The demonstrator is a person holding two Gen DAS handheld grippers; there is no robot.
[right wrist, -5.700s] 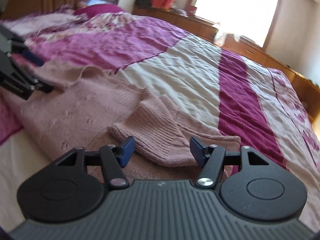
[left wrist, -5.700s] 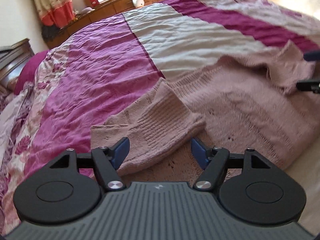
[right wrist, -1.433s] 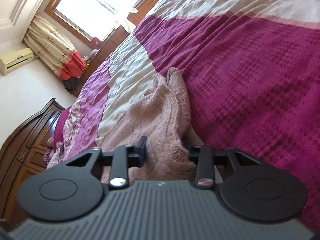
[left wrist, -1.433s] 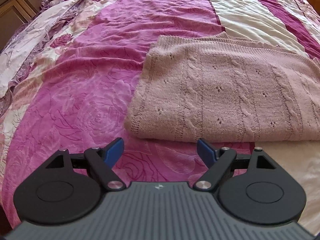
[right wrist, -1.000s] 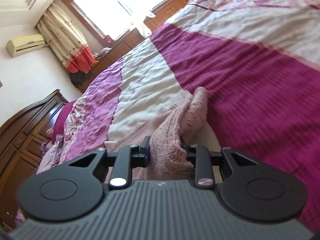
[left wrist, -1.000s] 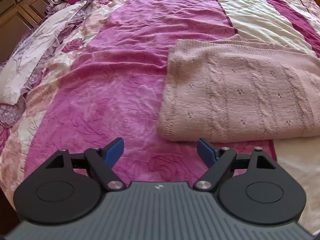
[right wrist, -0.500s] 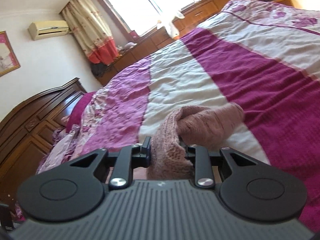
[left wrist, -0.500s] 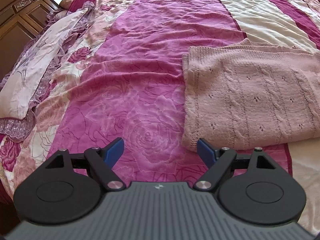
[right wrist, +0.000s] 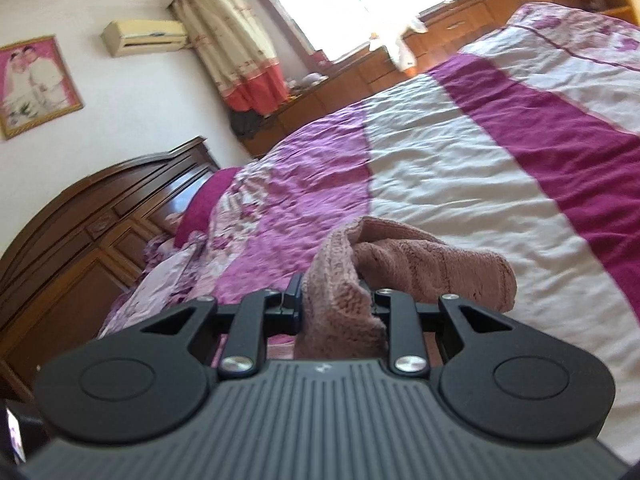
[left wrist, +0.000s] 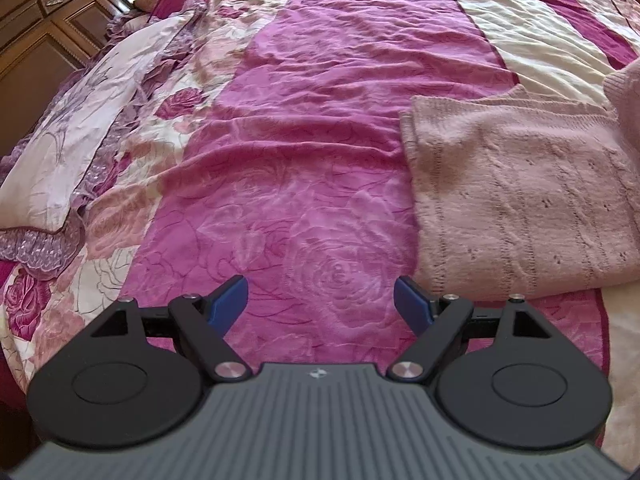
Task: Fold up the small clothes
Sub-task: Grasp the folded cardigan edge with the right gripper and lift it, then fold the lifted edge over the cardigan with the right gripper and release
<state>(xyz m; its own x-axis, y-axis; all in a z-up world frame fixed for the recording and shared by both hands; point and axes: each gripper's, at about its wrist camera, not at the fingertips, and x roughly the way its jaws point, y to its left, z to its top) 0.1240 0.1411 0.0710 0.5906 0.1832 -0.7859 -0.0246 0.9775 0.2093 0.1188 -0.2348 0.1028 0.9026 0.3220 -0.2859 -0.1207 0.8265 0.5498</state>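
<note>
A pale pink knitted sweater (left wrist: 516,196) lies folded flat on the bed, right of centre in the left wrist view. My left gripper (left wrist: 322,300) hovers open over bare magenta bedspread, its right blue pad close to the sweater's near left corner. At the right edge of that view a raised flap of the sweater (left wrist: 624,96) curls up. In the right wrist view my right gripper (right wrist: 334,300) is shut on a bunched edge of the sweater (right wrist: 420,268), lifted off the bed.
The bedspread (left wrist: 312,120) has magenta, cream and floral stripes. A pale floral pillow (left wrist: 80,140) lies at the left by the dark wooden headboard (right wrist: 92,232). Low wooden cabinets (right wrist: 380,68), a curtain and a bright window stand beyond the bed's far side.
My left gripper has drifted left, so the sweater slid to the right of its view. My right gripper has lifted and tilted up, carrying the sweater edge higher.
</note>
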